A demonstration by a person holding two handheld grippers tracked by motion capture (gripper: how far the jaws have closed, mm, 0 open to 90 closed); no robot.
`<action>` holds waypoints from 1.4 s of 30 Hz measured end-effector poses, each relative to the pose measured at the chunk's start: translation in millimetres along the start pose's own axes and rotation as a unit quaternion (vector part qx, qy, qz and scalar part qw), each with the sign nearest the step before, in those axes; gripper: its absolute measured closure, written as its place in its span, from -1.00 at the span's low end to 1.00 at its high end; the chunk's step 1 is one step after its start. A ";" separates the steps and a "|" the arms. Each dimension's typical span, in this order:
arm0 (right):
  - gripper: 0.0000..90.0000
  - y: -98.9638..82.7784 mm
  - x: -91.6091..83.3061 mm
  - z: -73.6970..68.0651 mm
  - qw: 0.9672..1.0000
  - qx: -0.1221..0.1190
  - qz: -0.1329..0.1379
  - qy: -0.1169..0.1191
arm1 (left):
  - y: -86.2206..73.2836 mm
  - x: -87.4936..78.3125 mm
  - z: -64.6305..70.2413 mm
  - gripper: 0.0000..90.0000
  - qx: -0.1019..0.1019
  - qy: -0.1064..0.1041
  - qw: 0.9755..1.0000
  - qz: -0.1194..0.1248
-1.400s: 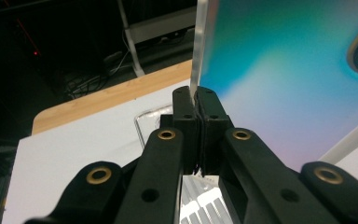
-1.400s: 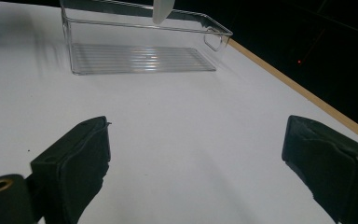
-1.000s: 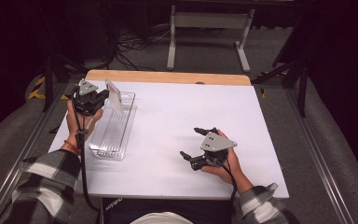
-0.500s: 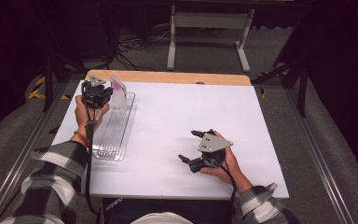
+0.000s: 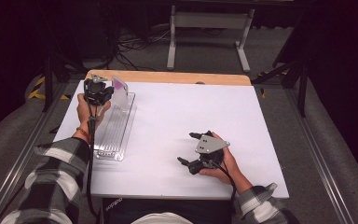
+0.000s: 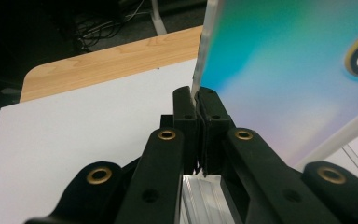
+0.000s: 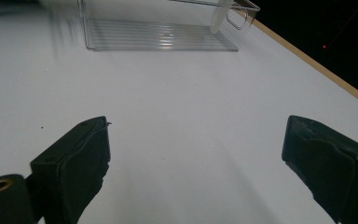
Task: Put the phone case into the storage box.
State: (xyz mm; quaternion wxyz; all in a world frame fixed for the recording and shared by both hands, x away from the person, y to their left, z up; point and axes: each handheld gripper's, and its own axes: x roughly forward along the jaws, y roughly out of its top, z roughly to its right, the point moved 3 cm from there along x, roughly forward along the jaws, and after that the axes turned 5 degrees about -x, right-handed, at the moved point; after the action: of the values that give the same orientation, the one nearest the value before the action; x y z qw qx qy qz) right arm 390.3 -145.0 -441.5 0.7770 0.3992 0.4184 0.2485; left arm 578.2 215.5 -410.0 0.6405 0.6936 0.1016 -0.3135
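A clear plastic tray [image 5: 113, 130] lies lengthwise on the left side of the white table top [image 5: 191, 107]. My left gripper [image 5: 109, 91] hovers over the tray's far end, shut on the edge of a thin stiff card [image 5: 120, 87] that stands upright there. Up close the two jaws of this gripper [image 6: 197, 100] pinch the card [image 6: 284, 70], which shimmers teal to pink. My right gripper [image 5: 188, 148] rests on the table near the front, right of centre, open with nothing between its jaws. Beyond the right gripper [image 7: 196, 154] lies bare table, then the tray [image 7: 158, 35].
A wooden strip [image 5: 168, 77] runs along the table's far edge. Behind it are a metal stand [image 5: 207, 32] and cables on the dark floor. Metal rails flank the table on both sides. The person's plaid sleeves come in at the bottom.
The left gripper has carried the card a little farther along the tray towards its far end and slightly lower. The right gripper has stayed put.
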 end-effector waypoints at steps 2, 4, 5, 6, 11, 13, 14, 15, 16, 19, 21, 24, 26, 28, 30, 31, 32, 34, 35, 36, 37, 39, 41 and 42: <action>-0.82 -0.2 0.2 -0.2 1.000 0.000 0.000 0.002 | 0.2 0.4 1.6 0.94 0.010 0.005 1.000 -0.002; -0.82 -0.9 0.8 -0.4 1.000 0.001 -0.003 0.003 | -0.3 1.1 1.2 0.93 0.010 0.004 1.000 -0.006; -0.82 -0.9 0.8 -0.4 1.000 0.001 -0.003 0.003 | -0.3 1.1 1.2 0.93 0.010 0.004 1.000 -0.006; -0.82 -1.5 1.4 -0.7 1.000 0.001 -0.004 0.005 | -0.5 1.1 0.7 0.93 0.012 0.003 1.000 -0.010; -0.82 -2.0 2.9 -1.9 1.000 -0.001 -0.010 0.009 | -2.3 2.5 -2.3 0.89 0.008 0.004 1.000 -0.018; -0.82 -2.2 3.3 -1.6 1.000 0.000 -0.010 0.009 | -3.0 2.7 -4.5 0.93 0.010 0.004 1.000 -0.025; -0.82 -2.2 3.3 -1.6 1.000 0.001 -0.011 0.009 | -3.8 3.0 -4.8 0.91 0.006 0.003 1.000 -0.026; -0.82 -2.3 3.3 -1.5 1.000 0.000 -0.011 0.009 | -4.3 3.6 -5.7 0.88 0.006 0.001 1.000 -0.027; -0.82 -2.4 3.3 -1.4 1.000 0.000 -0.012 0.010 | -4.8 4.0 -6.5 0.83 0.005 0.004 1.000 -0.029; -0.82 -2.7 3.5 -0.9 1.000 0.003 -0.011 0.011 | -4.9 4.4 -9.0 0.81 0.002 0.009 1.000 -0.027; -0.82 -2.9 3.7 -0.9 1.000 0.003 -0.012 0.011 | -4.5 4.8 -9.5 0.74 0.002 0.013 1.000 -0.023; -0.82 -3.0 3.6 -0.7 1.000 0.003 -0.012 0.010 | -4.1 4.7 -8.7 0.73 0.005 0.011 1.000 -0.023; -0.82 -2.9 3.4 -0.6 1.000 0.004 -0.011 0.011 | -3.5 4.5 -8.3 0.72 0.004 0.014 1.000 -0.017; -0.82 -3.0 3.2 -0.8 1.000 0.003 -0.011 0.010 | -3.2 4.2 -8.3 0.71 0.007 0.010 1.000 -0.016; -0.82 -2.9 3.1 -0.7 1.000 0.002 -0.011 0.010 | -3.8 4.3 -7.6 0.69 0.010 0.012 1.000 -0.020; -0.82 -2.7 2.8 -0.6 1.000 0.002 -0.011 0.009 | -3.8 3.7 -7.9 0.69 0.008 0.008 1.000 -0.018; -0.82 -2.4 2.2 -0.6 1.000 0.001 -0.010 0.010 | -3.9 3.1 -8.1 0.70 0.007 0.008 1.000 -0.018; -0.82 -1.9 1.5 -0.3 1.000 0.002 -0.008 0.008 | -3.8 1.5 -8.6 0.70 0.012 0.010 1.000 -0.017; -0.82 -1.8 1.2 -0.1 1.000 0.003 -0.006 0.006 | -3.8 0.1 -9.0 0.70 0.011 0.007 1.000 -0.016; -0.82 -1.8 1.2 -0.1 1.000 0.003 -0.006 0.006 | -3.8 0.1 -9.0 0.70 0.011 0.007 1.000 -0.016; -0.82 -1.5 1.0 -0.1 1.000 0.002 -0.006 0.005 | -3.3 -1.2 -9.5 0.69 0.016 0.003 1.000 -0.015; -0.82 -1.3 0.9 -0.1 1.000 0.002 -0.005 0.005 | -3.1 -3.8 -8.7 0.69 0.019 0.003 1.000 -0.007; -0.82 -0.8 0.5 -0.4 1.000 0.000 -0.005 0.004 | -4.0 -4.8 -8.0 0.68 0.021 -0.002 1.000 -0.009; -0.82 -0.4 0.4 -0.8 1.000 0.000 -0.005 0.004 | -5.0 -4.8 -7.4 0.68 0.024 0.000 1.000 -0.009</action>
State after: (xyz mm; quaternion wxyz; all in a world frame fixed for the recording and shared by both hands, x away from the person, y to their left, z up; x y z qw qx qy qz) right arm 389.8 -144.6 -442.3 0.7768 0.3961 0.4231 0.2464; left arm 574.0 224.6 -411.5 0.6209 0.7076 0.1002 -0.3222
